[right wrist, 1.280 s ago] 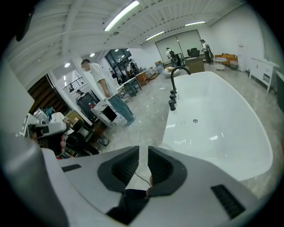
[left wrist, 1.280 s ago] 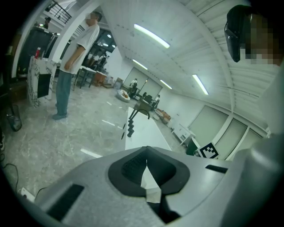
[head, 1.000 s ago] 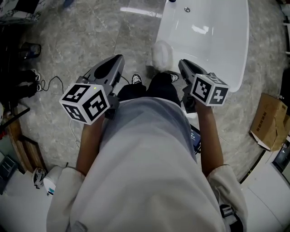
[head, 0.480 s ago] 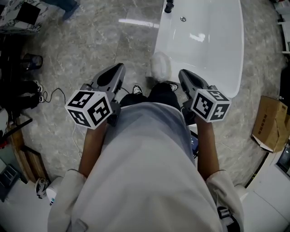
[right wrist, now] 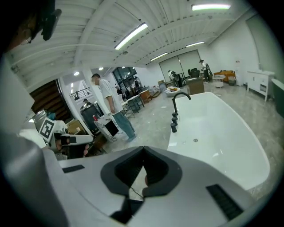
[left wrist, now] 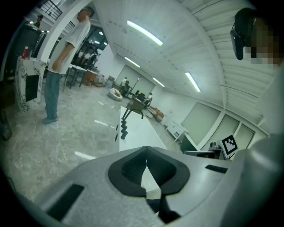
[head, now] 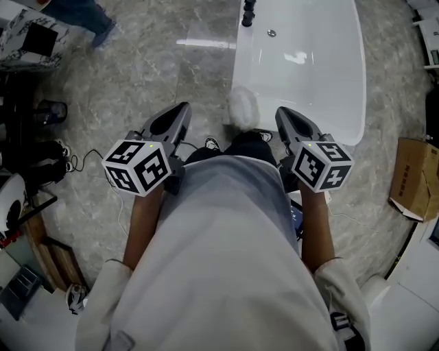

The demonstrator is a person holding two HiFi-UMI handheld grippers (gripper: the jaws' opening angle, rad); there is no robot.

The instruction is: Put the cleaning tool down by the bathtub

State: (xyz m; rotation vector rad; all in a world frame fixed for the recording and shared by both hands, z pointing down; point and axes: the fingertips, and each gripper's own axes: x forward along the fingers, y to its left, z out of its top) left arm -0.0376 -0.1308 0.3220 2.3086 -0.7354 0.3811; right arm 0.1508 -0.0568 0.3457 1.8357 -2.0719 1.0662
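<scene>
The cleaning tool [head: 243, 107], a white fluffy pad, lies on the grey floor against the near end of the white bathtub [head: 343, 82], and neither gripper touches it. I hold both grippers up in front of my chest, above the tool. My left gripper [head: 182, 108] is to the tool's left, and its jaws [left wrist: 147, 150] meet at the tips with nothing between them. To the tool's right, over the tub's near corner, my right gripper [head: 282, 112] is shut and empty too [right wrist: 143, 150]. The right gripper view shows the inside of the tub [right wrist: 222, 133].
A black tap [head: 248, 12] stands on the tub's far left rim. A cardboard box [head: 415, 178] lies on the floor at right. Cables [head: 82, 164] and dark gear [head: 34, 137] sit at left. A person [right wrist: 111, 106] stands beyond the tub's tap end.
The tub and the white tool have slid a little up the head view. Both grippers stay in front of my chest. The tool lies where it was.
</scene>
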